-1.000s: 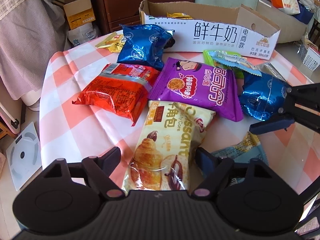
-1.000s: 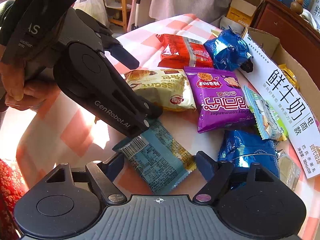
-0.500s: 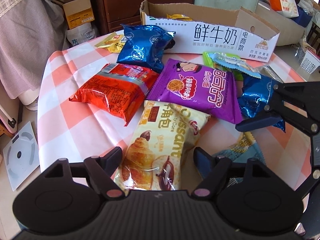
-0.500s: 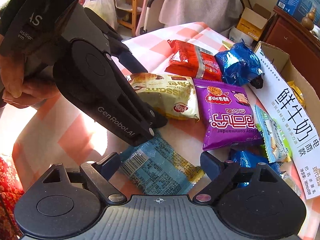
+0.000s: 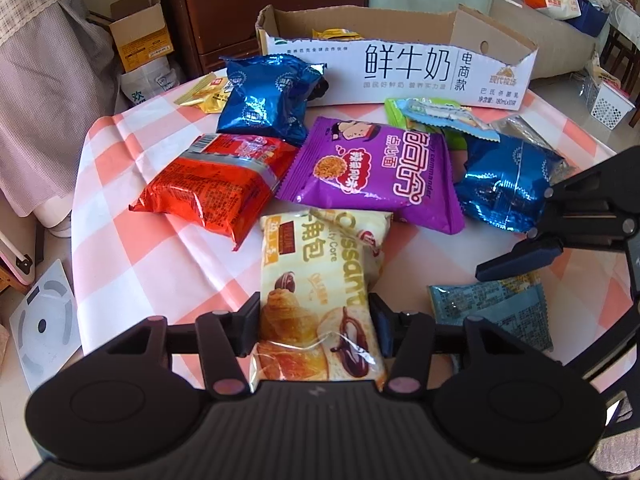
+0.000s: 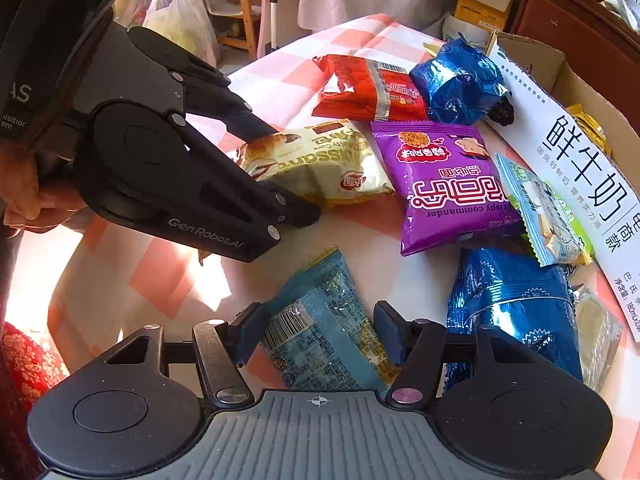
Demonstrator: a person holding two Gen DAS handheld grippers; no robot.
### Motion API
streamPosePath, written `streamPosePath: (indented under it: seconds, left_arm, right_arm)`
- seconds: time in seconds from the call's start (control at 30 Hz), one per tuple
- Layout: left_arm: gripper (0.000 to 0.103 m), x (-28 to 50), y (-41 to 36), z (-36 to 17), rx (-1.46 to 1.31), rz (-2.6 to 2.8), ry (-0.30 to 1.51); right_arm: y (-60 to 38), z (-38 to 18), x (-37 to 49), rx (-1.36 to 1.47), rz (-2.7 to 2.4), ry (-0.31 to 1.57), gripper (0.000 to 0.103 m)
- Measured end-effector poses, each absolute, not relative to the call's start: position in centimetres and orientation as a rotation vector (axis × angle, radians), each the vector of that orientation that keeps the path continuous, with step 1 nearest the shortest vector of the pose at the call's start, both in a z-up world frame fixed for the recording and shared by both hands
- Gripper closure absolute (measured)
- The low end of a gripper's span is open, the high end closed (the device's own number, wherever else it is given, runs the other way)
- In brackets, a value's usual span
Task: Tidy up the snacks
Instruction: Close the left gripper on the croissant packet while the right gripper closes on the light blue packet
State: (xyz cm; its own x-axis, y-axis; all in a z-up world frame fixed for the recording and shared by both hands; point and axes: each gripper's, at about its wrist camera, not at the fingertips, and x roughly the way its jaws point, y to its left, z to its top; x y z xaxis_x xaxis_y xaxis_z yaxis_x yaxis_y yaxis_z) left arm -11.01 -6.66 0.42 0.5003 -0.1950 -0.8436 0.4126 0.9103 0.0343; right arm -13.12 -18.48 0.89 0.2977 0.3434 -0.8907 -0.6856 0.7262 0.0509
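Observation:
My left gripper (image 5: 316,320) is shut on the near end of a cream croissant pack (image 5: 320,280), fingers pressing both its sides; it also shows in the right wrist view (image 6: 316,164). My right gripper (image 6: 318,328) straddles a light blue snack pack (image 6: 324,328), with the fingers close on its edges. That pack also shows in the left wrist view (image 5: 492,308). A purple noodle snack (image 5: 376,172), a red pack (image 5: 216,180) and two blue foil packs (image 5: 268,96) (image 5: 508,180) lie around. A cardboard milk box (image 5: 400,64) stands behind.
The snacks lie on a round table with a pink-checked cloth (image 5: 132,220). A green wafer pack (image 5: 436,116) and small yellow packets (image 5: 208,88) lie near the box. A wooden cabinet (image 5: 264,4), a carton (image 5: 140,36) and a floor scale (image 5: 40,320) stand beyond the table.
My left gripper has moved forward and closed on the croissant pack. My right gripper has narrowed around the light blue pack.

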Motion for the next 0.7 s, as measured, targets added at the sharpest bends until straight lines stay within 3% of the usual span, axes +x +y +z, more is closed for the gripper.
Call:
streamPosePath:
  seconds: [0.1,0.2,0.53,0.6,0.67,0.7]
  left_arm:
    - [0.051,-11.2,-6.5,0.4,0.244,-0.369,0.987]
    - [0.051,-11.2,-6.3,0.4,0.232,-0.363,0.990]
    - [0.045,-11.3,-6.8,0.2,0.258,-0.352,0.977]
    - [0.049,-11.4,-6.8,0.2,0.253,-0.354,0.977]
    - [0.051,-11.5,-6.9,0.3,0.260,-0.353,0.971]
    - [0.052,-11.6,-7.0,0.3,0.265,-0.351,0.967]
  right_arm:
    - [-19.0,0.9,-13.1,-0.351,0.700,1.095,0.039]
    - [-19.2,0.9,-13.7,-0.375,0.716,1.094,0.020]
    - [-18.5,0.3,-14.9,-0.488,0.748,1.066,0.015]
    - [-18.4,0.2,-14.9,-0.487,0.738,1.060,0.019]
    - [-18.5,0.4,-14.9,-0.470,0.734,1.054,0.029]
    - [-18.6,0.5,-14.8,-0.461,0.731,1.049,0.045]
